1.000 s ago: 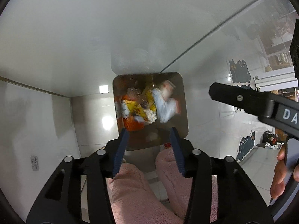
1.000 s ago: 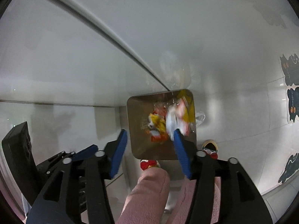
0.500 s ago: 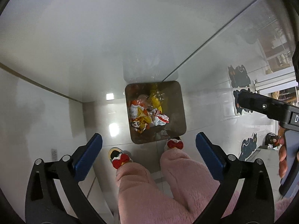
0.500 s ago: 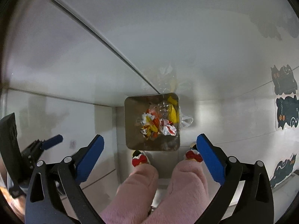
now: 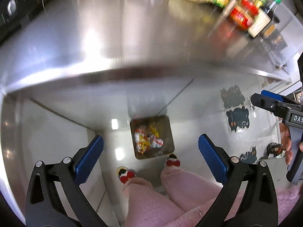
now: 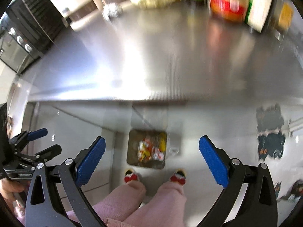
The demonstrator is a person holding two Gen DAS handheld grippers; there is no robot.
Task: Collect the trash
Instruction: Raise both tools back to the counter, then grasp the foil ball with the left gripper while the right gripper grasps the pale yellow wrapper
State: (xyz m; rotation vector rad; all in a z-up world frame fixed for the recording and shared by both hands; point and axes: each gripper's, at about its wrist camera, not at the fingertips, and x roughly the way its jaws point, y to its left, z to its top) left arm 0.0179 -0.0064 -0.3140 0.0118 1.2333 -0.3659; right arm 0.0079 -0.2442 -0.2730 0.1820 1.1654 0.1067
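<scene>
A square brown trash bin (image 5: 168, 132) stands on the floor below both grippers, with crumpled red, yellow and white wrappers (image 5: 147, 139) inside; it also shows in the right wrist view (image 6: 132, 147). My left gripper (image 5: 151, 157) is open and empty, high above the bin. My right gripper (image 6: 152, 158) is open and empty too, beside it. The right gripper also appears at the right edge of the left wrist view (image 5: 272, 107).
A steel counter (image 5: 132, 43) fills the upper half of both views, its front edge just above the bin. Bottles and jars (image 5: 246, 13) stand at its far right. A black appliance (image 6: 34, 22) sits far left. Pink-trousered legs (image 5: 151, 198) and slippers stand by the bin.
Both grippers opened wide over the bin, then rose and tilted up. The bin looks smaller and the steel counter with its bottles has come into view.
</scene>
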